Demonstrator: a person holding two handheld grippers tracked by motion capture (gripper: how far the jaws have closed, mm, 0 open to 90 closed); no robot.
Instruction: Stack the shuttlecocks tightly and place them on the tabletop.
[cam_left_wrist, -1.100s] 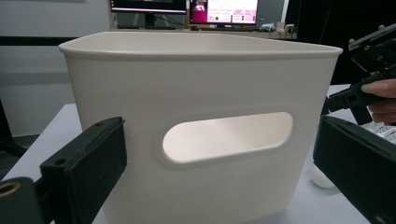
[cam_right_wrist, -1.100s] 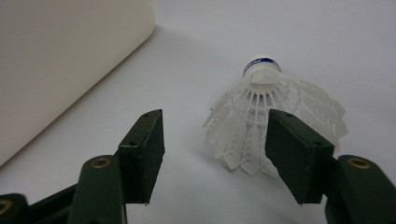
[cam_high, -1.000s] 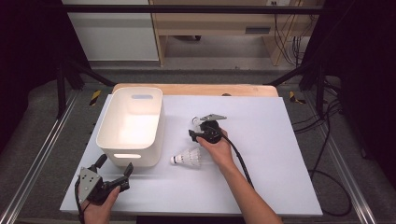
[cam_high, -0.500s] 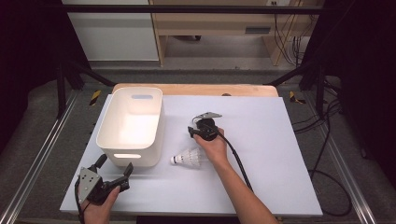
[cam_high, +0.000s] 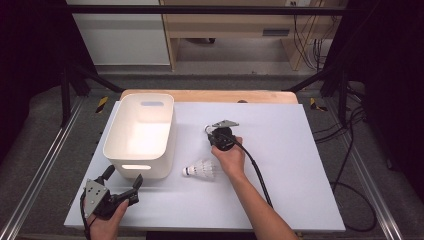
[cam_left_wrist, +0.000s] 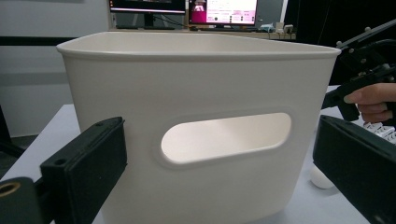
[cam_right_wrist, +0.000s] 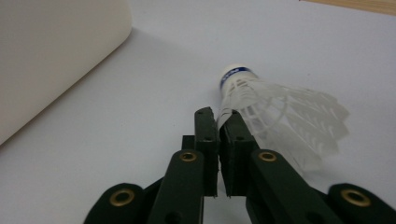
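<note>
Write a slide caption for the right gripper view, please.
Right gripper fingers shut on the skirt edge of a white shuttlecock lying beside the white bin.

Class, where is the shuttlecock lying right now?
In the high view, the shuttlecock lies on the white table, just right of the white bin, at the right gripper.

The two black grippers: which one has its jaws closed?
The right gripper, beside the shuttlecock: its jaws have just closed, pinching the skirt's edge. The left gripper gapes wide facing the white bin.
</note>
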